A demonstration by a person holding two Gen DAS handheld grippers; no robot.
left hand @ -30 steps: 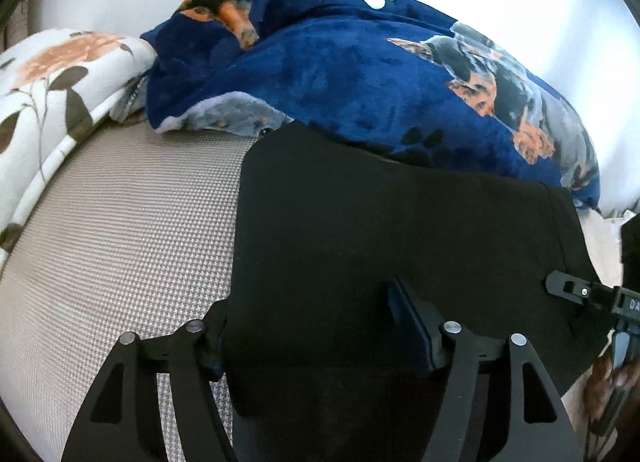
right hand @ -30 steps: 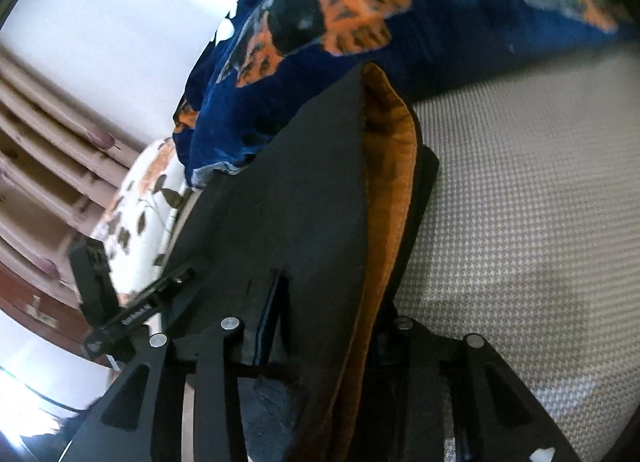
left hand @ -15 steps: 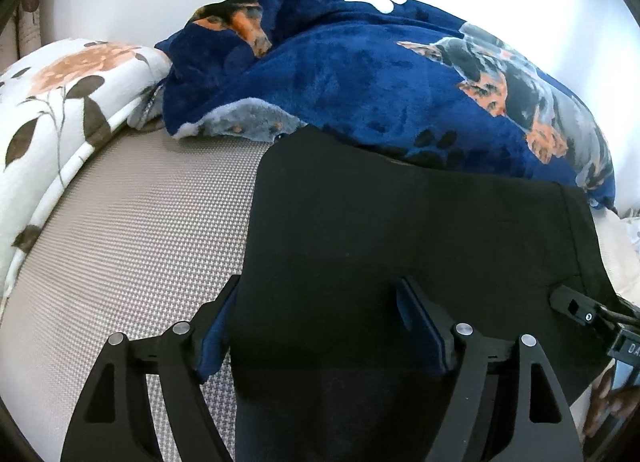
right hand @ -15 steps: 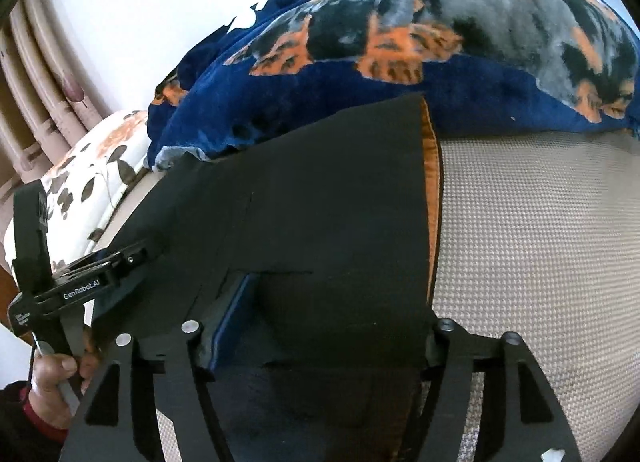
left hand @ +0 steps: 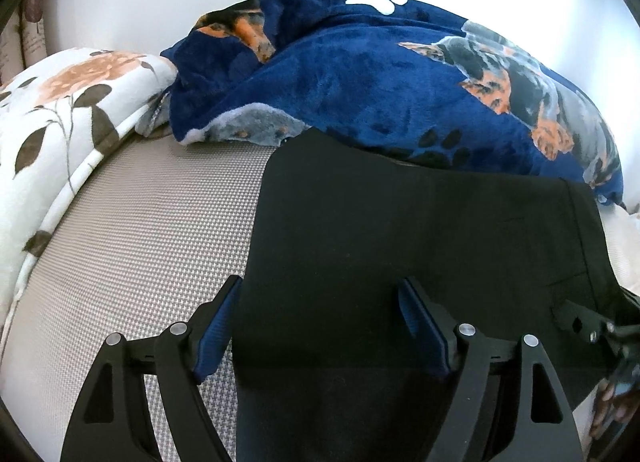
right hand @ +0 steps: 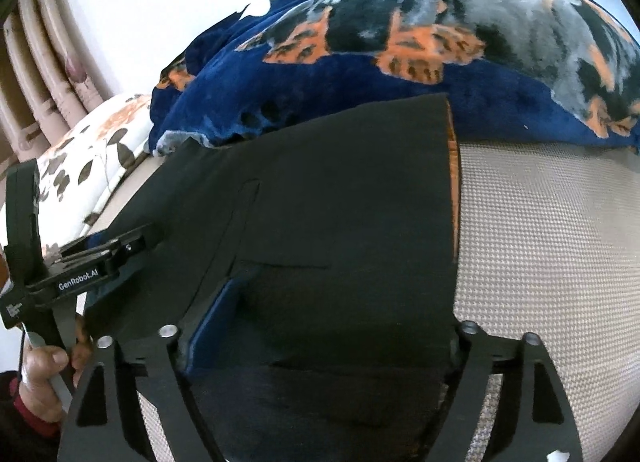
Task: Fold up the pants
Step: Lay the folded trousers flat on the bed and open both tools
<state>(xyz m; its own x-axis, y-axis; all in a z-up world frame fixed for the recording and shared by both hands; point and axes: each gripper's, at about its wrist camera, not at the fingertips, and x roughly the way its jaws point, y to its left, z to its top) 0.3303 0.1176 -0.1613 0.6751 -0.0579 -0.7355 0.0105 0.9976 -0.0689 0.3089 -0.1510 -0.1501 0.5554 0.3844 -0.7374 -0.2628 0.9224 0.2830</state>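
Compared with 1 second ago, the black pants (left hand: 420, 238) lie flat on the woven grey mattress cover (left hand: 152, 230) instead of hanging tilted with the orange lining turned out; only a thin orange strip (right hand: 454, 190) shows along their right edge now. The left gripper (left hand: 320, 318) has its 2 blue-padded fingers spread wide over the cloth's left edge, no longer pinching it. The right gripper (right hand: 332, 326) is likewise parted, its fingers straddling the smooth, matte fabric near the right edge. Behind the pants sits a plush navy blanket (left hand: 380, 78) printed with dogs and paw marks, and a white floral quilt (left hand: 60, 110) lies at the left.
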